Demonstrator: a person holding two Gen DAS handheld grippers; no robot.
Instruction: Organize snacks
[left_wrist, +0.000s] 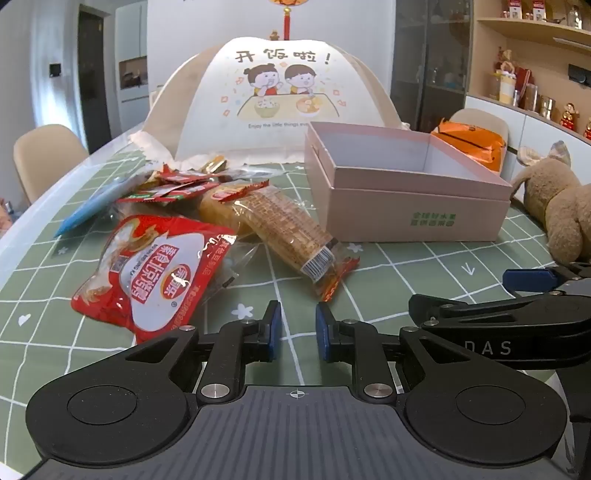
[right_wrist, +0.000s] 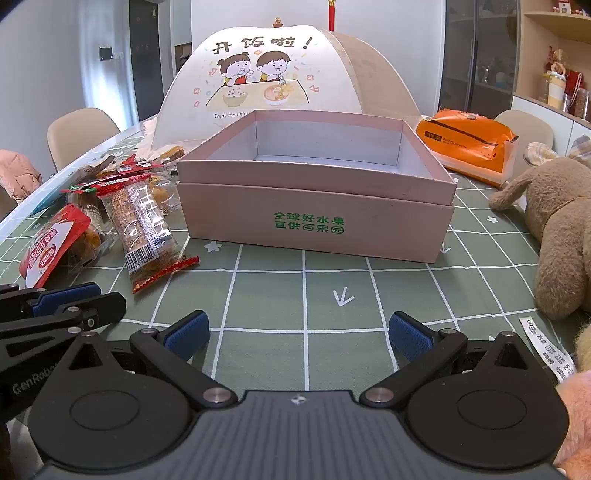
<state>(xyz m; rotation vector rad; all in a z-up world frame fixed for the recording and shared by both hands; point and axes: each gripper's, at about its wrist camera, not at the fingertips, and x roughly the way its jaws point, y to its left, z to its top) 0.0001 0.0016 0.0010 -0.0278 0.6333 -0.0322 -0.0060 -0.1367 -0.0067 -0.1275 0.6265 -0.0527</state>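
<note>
At your nine o'clock, on the green checked tablecloth (right_wrist: 332, 295), lies the pile of snacks (left_wrist: 192, 206): a blue packet (left_wrist: 88, 206) on the far left edge, then a red and white pouch (left_wrist: 155, 273) nearest you, small red sachets (left_wrist: 173, 186) heaped behind it, and a long clear-wrapped cracker pack (left_wrist: 284, 232) slanting toward the middle with its barcode end facing you. Your left gripper (left_wrist: 297, 328) sits just short of that pile at about eleven o'clock from your right tool, its blue pads (left_wrist: 275, 325) drawn nearly together with only a narrow slit between them and nothing caught there. At twelve o'clock stands the open pink box (right_wrist: 314, 221) with green lettering on its front wall, nested in its own lid, its white inside bare; the cracker pack lies just beside its left wall. Behind the box rises a domed mesh food cover (right_wrist: 266, 74) printed with two cartoon children. Your right gripper (right_wrist: 297, 332) points at the box front with its jaws spread wide, holding nothing, over bare cloth. At two o'clock lies an orange tissue pack (right_wrist: 465, 144), and at three o'clock a brown plush toy (right_wrist: 561, 229) sprawls near the box's right corner.
</note>
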